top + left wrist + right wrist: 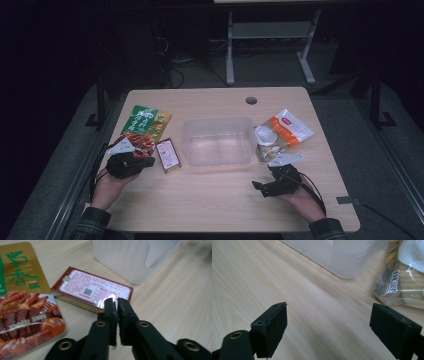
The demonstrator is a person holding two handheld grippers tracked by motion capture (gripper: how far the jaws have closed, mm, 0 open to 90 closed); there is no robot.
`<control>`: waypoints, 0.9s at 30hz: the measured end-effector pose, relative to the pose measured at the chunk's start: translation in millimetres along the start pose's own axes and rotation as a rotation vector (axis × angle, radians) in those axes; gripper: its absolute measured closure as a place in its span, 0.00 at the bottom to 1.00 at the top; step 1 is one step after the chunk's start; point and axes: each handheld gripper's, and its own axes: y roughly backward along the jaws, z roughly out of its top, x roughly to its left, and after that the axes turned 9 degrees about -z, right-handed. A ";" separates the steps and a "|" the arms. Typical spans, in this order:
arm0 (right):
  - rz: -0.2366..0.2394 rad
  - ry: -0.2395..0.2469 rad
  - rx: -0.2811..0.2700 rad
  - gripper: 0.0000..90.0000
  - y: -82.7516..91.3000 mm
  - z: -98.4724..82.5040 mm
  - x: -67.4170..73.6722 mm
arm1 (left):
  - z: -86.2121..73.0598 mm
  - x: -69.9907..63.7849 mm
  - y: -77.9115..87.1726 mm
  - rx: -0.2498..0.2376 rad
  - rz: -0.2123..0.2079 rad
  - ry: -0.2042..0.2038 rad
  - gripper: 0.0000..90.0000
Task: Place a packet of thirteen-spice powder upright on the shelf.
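Grippers first: left gripper [131, 163] sits at the table's near-left with jaws pressed together, nothing visible between them; in the left gripper view [117, 305] the tips sit right at the near corner of the small red box [92, 289], whether touching the wrapper I can't tell. Right gripper [274, 185] rests near-right with jaws wide apart, bare wood between them in the right gripper view [328, 315]. Red box [168, 154] lies flat, label up, between the left gripper and the clear plastic tub [218, 141], just beside the tub's left wall. Red meat-snack pouch [138, 142] lies partly under the left gripper, its edge just beside the box; green-gold pouch [146, 121] lies behind it, overlapping. Tub sits mid-table with nothing visible inside. Right of the tub, a clear bag of tan contents [267, 148] with a white round item [265, 135] on it, and an orange-white packet [290, 126] behind, all tightly grouped; the clear bag [402, 287] lies just ahead-right of the right gripper's jaws. Cable hole [251, 100] sits near the far edge. Open room: wide bare strip along the near edge between both hands, and a bare band behind the tub to the far edge. Left packets lie close to the table's left edge [112, 150]. Beyond the table, dark floor and a white desk frame [270, 35].
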 end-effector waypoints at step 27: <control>0.004 0.004 -0.001 0.16 -1.0 0.9 3.6 | 40.1 65.9 -36.7 0.036 0.122 -0.019 1.00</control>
